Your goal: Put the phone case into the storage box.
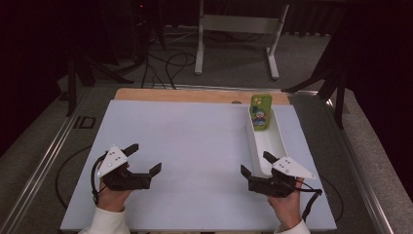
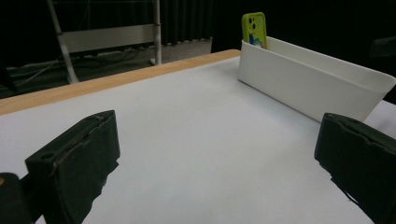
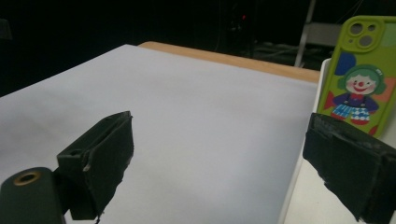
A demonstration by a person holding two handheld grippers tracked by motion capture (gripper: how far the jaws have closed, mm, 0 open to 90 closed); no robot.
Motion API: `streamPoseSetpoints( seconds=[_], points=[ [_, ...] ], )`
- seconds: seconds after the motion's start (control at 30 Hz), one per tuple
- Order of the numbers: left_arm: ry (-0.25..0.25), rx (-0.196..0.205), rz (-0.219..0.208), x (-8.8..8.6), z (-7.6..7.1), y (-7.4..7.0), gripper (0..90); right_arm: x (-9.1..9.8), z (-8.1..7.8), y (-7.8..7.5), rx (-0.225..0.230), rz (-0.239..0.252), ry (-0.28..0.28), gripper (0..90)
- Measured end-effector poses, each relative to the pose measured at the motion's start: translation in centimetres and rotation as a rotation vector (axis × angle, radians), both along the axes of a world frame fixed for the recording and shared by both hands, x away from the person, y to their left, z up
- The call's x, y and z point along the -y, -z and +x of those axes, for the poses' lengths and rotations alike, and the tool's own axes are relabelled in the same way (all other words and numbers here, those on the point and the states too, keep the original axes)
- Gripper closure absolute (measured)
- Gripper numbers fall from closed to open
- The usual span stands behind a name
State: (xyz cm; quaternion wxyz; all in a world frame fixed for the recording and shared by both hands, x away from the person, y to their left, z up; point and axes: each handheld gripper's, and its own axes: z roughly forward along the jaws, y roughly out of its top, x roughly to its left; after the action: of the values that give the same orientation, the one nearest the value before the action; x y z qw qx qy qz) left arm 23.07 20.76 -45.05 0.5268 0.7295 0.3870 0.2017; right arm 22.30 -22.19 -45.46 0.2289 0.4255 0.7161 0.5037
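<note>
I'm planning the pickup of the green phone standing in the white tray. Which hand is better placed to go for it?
Right. The right tongs sit open at the near end of the white tray, in line with the phone. The left tongs, also open, are across the table.

Premises present as a laboratory or recording studio rather than a home. A white-covered work table with a wooden far edge stands on grey carpet. Beyond the table, black curtains close off the background. Loose cables trail across the floor behind the table, beside the legs of a white metal frame. Dark stand legs flank the table's far corners.
</note>
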Motion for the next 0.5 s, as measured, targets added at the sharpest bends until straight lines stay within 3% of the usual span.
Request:
streamPoseSetpoints(
  seconds=[0.03,0.13,0.33,0.37,0.5],
  points=[
    [0.003,0.002,-0.001,-0.4,-0.2,0.1,0.9,-0.2,-0.6,0.3,0.029,-0.021,-0.014,8.9],
    [0.003,0.006,0.003,-0.6,-0.4,0.3,0.9,-0.3,-1.0,0.4,0.043,-0.012,-0.028,8.9],
    [-0.005,0.004,0.004,-1.2,-0.9,1.1,0.9,0.1,-1.5,1.1,0.062,-0.015,-0.008,8.9],
    [-0.010,0.004,0.007,-1.2,-1.0,1.3,0.9,0.3,-1.8,1.2,0.088,-0.021,0.005,8.9],
    [-0.013,0.009,0.014,-1.2,-1.1,1.6,0.8,0.7,-1.9,1.2,0.106,-0.013,0.007,8.9]
  ],
)
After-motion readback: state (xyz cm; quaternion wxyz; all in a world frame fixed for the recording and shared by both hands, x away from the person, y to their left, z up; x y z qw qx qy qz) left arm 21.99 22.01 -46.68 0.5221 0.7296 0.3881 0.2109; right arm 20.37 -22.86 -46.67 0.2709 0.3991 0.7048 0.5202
